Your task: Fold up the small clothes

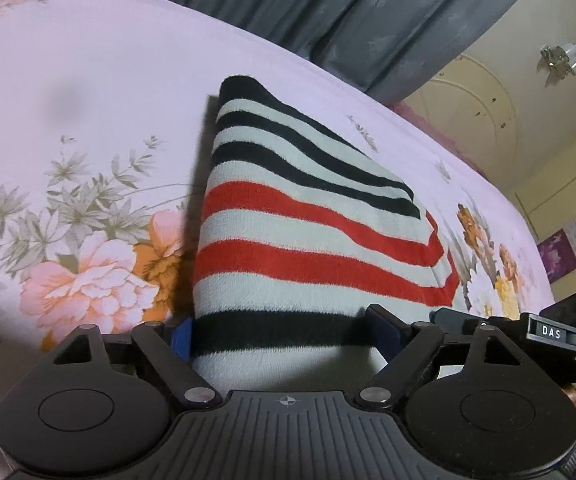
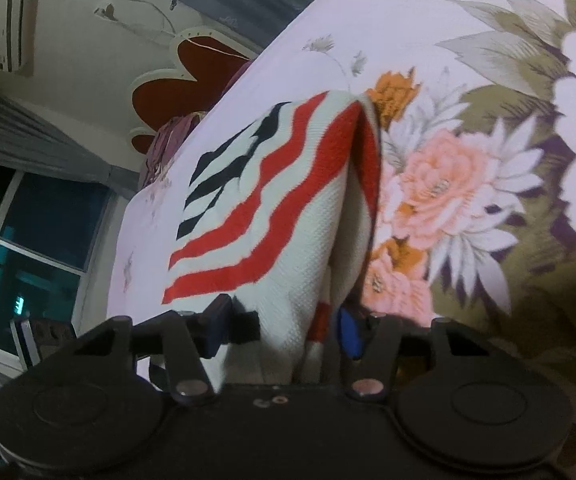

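A small knitted garment (image 1: 288,220) with white, red and black stripes lies folded on the floral bedsheet (image 1: 87,100). My left gripper (image 1: 283,334) is shut on its near edge, the blue-padded fingers (image 1: 181,340) pressing a thick fold. In the right wrist view the same garment (image 2: 288,200) is lifted and draped, with a fold hanging open on its right side. My right gripper (image 2: 283,328) is shut on its near edge. The right gripper's body also shows in the left wrist view (image 1: 560,334), at the right.
The bed is covered by a pink sheet with large flowers (image 2: 468,200). Grey curtains (image 1: 348,12) hang behind the bed. A window (image 2: 27,240) and an air conditioner (image 2: 13,24) are at the left of the right wrist view.
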{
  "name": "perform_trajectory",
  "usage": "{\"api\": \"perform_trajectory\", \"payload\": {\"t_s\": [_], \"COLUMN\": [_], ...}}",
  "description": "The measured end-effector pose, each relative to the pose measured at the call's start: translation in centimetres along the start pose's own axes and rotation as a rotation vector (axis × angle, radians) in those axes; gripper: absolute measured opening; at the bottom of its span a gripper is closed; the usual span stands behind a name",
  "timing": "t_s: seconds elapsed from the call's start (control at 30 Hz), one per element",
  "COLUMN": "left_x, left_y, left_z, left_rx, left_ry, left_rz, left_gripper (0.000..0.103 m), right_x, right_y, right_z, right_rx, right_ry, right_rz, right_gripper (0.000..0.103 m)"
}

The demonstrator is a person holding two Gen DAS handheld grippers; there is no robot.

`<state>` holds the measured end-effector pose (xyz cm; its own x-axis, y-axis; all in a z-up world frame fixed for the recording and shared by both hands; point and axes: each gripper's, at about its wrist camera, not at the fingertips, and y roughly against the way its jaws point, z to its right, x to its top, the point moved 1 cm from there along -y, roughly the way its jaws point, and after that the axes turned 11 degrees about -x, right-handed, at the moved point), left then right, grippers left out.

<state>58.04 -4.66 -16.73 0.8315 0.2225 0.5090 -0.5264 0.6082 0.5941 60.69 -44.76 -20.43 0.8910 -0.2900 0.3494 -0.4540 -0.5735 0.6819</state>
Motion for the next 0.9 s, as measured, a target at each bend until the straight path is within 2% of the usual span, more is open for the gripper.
{"api": "perform_trajectory", "payload": {"t_s": [0.2,0.67,0.73,0.9], "left_x": [0.1,0.1,0.1,0.4], "left_y": [-0.7,-0.8,-0.8,0.4], "left_z": [1.0,0.7,0.7,0.7], "left_rx": [0.043,0.023,0.010,-0.039], "left_ry": [-0.052,-0.087,-0.107,-0.147], "left_rz": [-0.004,-0.007,-0.006,-0.002], "left_gripper": [0.083,0.082,0.077,0.057], "right_x": [-0.1,-0.5,-0.6,-1.3], "right_y": [-0.1,-0.4,-0.3,0.0], "right_z": [-1.2,-1.7,-2.3,-5.3], "right_rx": [-0.066,-0.112,-0.140,-0.262], "right_ry": [0.065,0.081,0.108,0.217], "right_rz": [0.013,0.036,0.041,0.089], "right_gripper": [0.045,0.042,0.041,0.034]}}
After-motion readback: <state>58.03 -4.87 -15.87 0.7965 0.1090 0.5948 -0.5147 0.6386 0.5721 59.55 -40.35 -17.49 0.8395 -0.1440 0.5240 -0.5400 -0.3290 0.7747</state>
